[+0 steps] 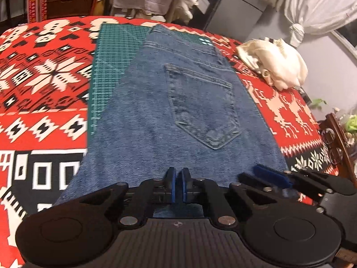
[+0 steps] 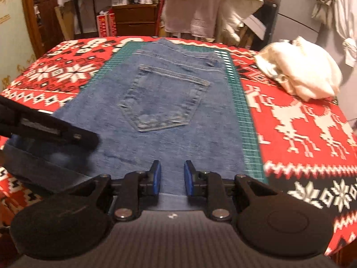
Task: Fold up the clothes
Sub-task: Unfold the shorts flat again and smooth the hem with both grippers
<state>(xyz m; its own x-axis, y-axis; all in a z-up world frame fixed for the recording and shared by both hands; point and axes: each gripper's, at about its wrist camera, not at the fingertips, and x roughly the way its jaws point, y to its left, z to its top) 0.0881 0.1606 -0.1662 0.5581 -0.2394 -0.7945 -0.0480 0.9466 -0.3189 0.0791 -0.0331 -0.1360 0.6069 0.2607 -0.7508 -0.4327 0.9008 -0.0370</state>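
One pair of jeans [image 1: 156, 102] lies flat on one green mat [image 1: 111, 51], with the waistband toward the far edge of the mat and one back pocket [image 1: 200, 107] facing up. The denim covers most of the mat; a strip of mat shows along the left edge in the left wrist view and along the right edge in the right wrist view. The near part of the jeans goes past the near edge of the mat. The mat rests on one red blanket [image 1: 40, 73] with white and black patterns, and two white deer [image 2: 312, 120] show near its right edge.

There are two grippers. The left gripper [image 1: 177, 186] is over the near edge of the jeans, and its two blue pads stand almost together with only a thin gap; whether denim is between them, I cannot tell. The right gripper [image 2: 172, 177] is also at the near edge of the jeans, and its two pads stand clearly apart, with nothing between them. Each gripper also appears at the side of the other's view.

One pile of white cloth [image 2: 301, 73] lies on the blanket at the far right corner, well apart from the jeans.
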